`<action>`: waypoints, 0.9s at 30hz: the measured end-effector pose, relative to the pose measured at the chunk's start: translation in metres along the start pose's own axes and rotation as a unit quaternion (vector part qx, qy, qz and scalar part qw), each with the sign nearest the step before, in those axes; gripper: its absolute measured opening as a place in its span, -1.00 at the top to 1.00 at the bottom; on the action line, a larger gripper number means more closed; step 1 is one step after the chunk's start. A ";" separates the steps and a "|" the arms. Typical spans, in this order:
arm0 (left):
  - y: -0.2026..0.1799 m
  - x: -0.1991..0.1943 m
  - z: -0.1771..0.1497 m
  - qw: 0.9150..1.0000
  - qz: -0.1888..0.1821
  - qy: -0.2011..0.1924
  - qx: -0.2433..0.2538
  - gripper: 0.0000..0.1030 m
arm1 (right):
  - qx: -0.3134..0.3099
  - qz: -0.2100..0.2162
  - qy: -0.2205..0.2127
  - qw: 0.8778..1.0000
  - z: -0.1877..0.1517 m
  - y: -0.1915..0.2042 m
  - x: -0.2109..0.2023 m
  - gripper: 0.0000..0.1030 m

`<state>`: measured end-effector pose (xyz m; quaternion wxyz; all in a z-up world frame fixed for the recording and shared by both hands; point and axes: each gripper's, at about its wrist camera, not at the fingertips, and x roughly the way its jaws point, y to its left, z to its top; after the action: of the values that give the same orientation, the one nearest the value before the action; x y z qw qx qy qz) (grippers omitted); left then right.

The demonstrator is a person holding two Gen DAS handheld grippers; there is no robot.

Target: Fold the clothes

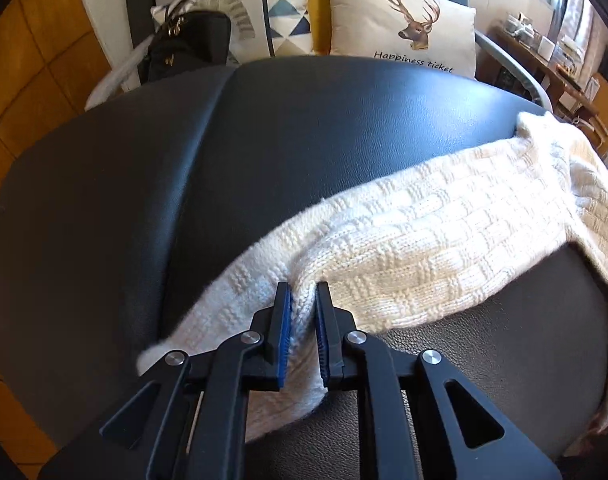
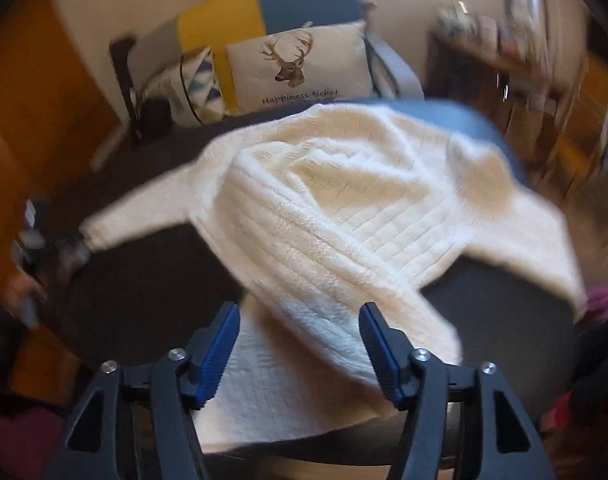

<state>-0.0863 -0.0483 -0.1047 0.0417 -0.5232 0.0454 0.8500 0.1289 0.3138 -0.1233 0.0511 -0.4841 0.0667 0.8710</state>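
One cream knitted sweater lies on the dark padded bench; there are two tools, one in each hand, and two cushions stand behind the bench, a deer cushion and a triangle-patterned cushion, with one black handbag beside them. The left tool is nearly closed, its blue pads pinching a ridge of the knit near a sleeve's end; that sleeve runs long from the tool up toward the right, where it joins the body. The right tool stands apart, its jaws wide with a second sleeve lying between them, the pads not pressing it; this sleeve slants across the body from upper left to lower right. The left wrist view shows only the one sleeve and a body edge; the right wrist view, blurred, shows the whole body spread on the bench and the left tool at the far sleeve's end.
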 end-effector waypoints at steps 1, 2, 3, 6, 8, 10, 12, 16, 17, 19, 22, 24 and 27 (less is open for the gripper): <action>0.000 0.000 -0.001 1.000 -0.003 0.000 -0.003 0.76 | -0.045 -0.051 0.008 0.998 0.004 0.014 0.009 -0.28; 0.001 -0.001 -0.001 1.000 -0.005 0.000 -0.004 0.76 | -0.086 -0.098 0.016 0.991 0.008 0.028 0.017 -0.28; 0.001 -0.003 0.000 1.000 -0.006 0.000 -0.005 0.75 | -0.104 -0.106 0.024 0.989 0.007 0.033 0.024 -0.28; 0.003 -0.002 -0.002 1.000 -0.013 0.005 -0.011 0.73 | -0.120 -0.113 0.032 0.986 -0.001 0.038 0.036 -0.25; 0.002 -0.001 -0.003 1.000 -0.015 0.007 -0.014 0.73 | -0.115 -0.135 0.024 0.984 -0.004 0.035 0.041 -0.24; -0.001 0.000 -0.004 1.000 -0.013 0.007 -0.013 0.72 | -0.111 -0.139 0.027 0.984 -0.004 0.034 0.046 -0.24; -0.003 -0.001 -0.005 1.000 -0.011 0.007 -0.012 0.72 | -0.109 -0.127 0.038 0.985 -0.003 0.035 0.052 -0.18; -0.005 0.000 -0.008 1.000 -0.013 0.008 -0.015 0.72 | -0.112 -0.118 0.055 0.985 -0.002 0.035 0.062 -0.18; -0.005 0.001 -0.007 1.000 -0.014 0.008 -0.015 0.72 | -0.117 -0.126 0.055 0.984 -0.003 0.034 0.064 -0.17; -0.004 0.003 -0.005 1.000 -0.016 0.008 -0.016 0.72 | -0.117 -0.141 0.060 0.981 -0.004 0.026 0.070 0.20; -0.007 0.001 -0.007 1.000 -0.020 0.009 -0.018 0.71 | -0.096 -0.139 0.052 0.984 -0.001 0.022 0.065 0.70; -0.009 0.001 -0.008 1.000 -0.017 0.008 -0.015 0.71 | -0.081 -0.138 0.047 0.986 0.001 0.020 0.062 0.72; -0.011 0.002 -0.009 1.000 -0.017 0.007 -0.012 0.71 | -0.054 -0.105 0.046 0.992 0.004 0.018 0.056 0.72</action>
<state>-0.0784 -0.0389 -0.1110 0.0496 -0.5299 0.0270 0.8462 0.0938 0.2984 -0.1678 0.1130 -0.5301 -0.0296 0.8399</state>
